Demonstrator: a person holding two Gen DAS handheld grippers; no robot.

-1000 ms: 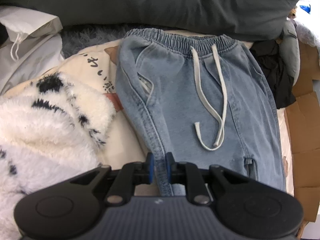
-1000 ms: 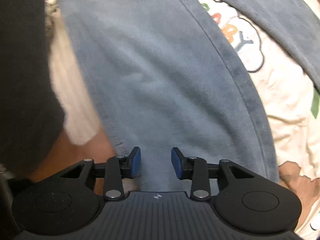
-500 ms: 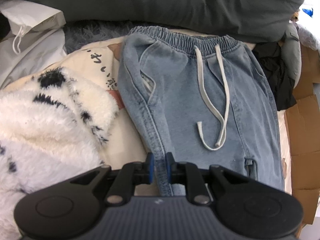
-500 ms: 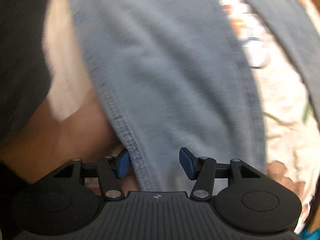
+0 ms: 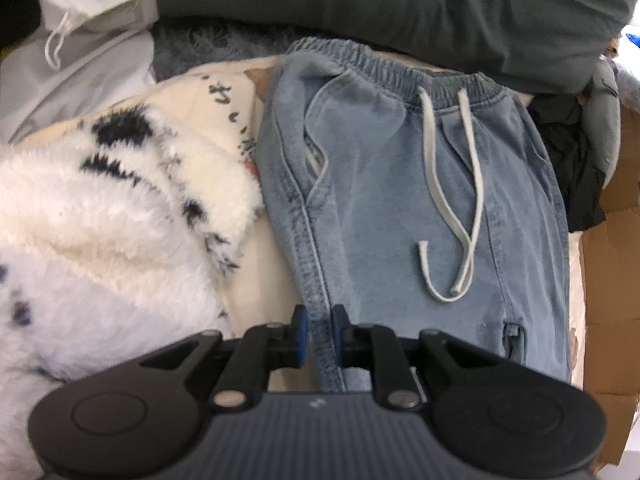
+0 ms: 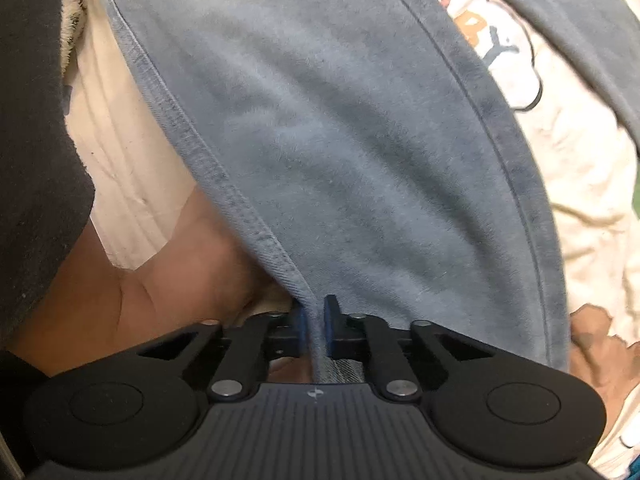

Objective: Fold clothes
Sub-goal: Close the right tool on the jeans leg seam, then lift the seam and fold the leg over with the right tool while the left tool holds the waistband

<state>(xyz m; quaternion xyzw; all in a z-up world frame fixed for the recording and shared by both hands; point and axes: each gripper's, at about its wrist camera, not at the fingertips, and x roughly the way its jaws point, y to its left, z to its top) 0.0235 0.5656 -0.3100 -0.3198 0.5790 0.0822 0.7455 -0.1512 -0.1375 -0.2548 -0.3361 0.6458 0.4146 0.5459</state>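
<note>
Left claw (image 5: 319, 334) pinching jeans (image 5: 400, 200) side seam, drawstring (image 5: 452, 208) visible; right claw (image 6: 315, 330) likewise, leg only.

Your light-blue denim drawstring trousers (image 5: 400, 200) run under the gripper body at six o'clock; their legs stay hidden there.

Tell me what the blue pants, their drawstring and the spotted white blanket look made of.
Pants: washed denim-look cotton, matte, with stitched seams and faded patches. Drawstring: flat woven cord, probably cotton. Blanket: long fluffy pile, likely synthetic fleece or faux fur.
</note>
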